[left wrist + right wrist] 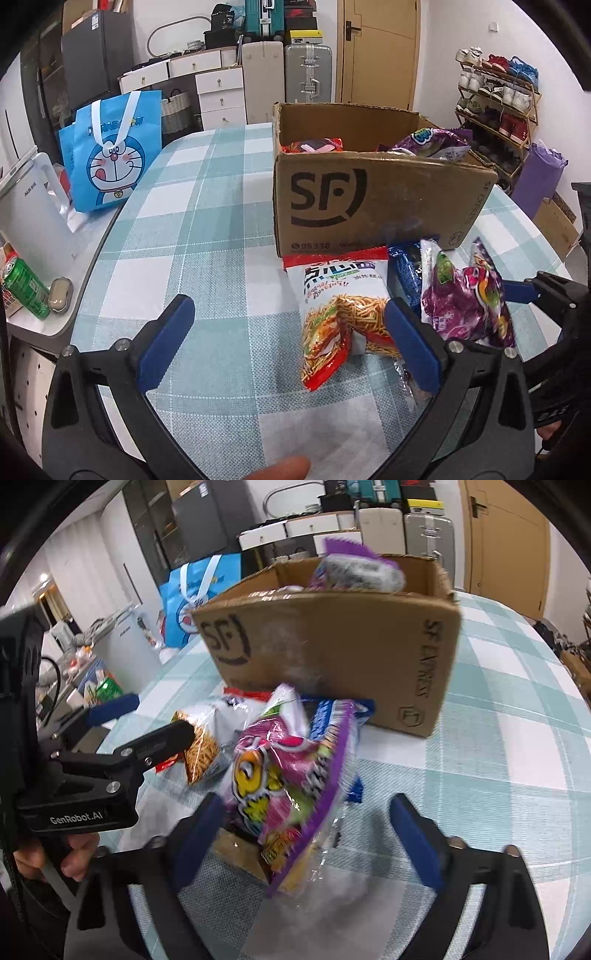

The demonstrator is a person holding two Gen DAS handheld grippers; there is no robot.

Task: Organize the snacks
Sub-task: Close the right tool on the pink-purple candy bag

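An open SF cardboard box (369,199) stands on the checked table and holds several snack bags; it also shows in the right wrist view (351,642). In front of it lie a white-and-red noodle snack bag (340,314), a blue bag (404,269) and a purple snack bag (465,295). My left gripper (291,343) is open, its right finger beside the noodle bag. My right gripper (310,834) is open around the purple bag (288,782), which stands tilted between the fingers, nearer the left one. The noodle bag (207,738) lies to its left.
A blue Doraemon tote (110,155) stands at the table's far left edge. A green can (26,288) and a white appliance (33,210) sit on a side counter. Drawers, suitcases and a shoe rack (495,99) line the back wall.
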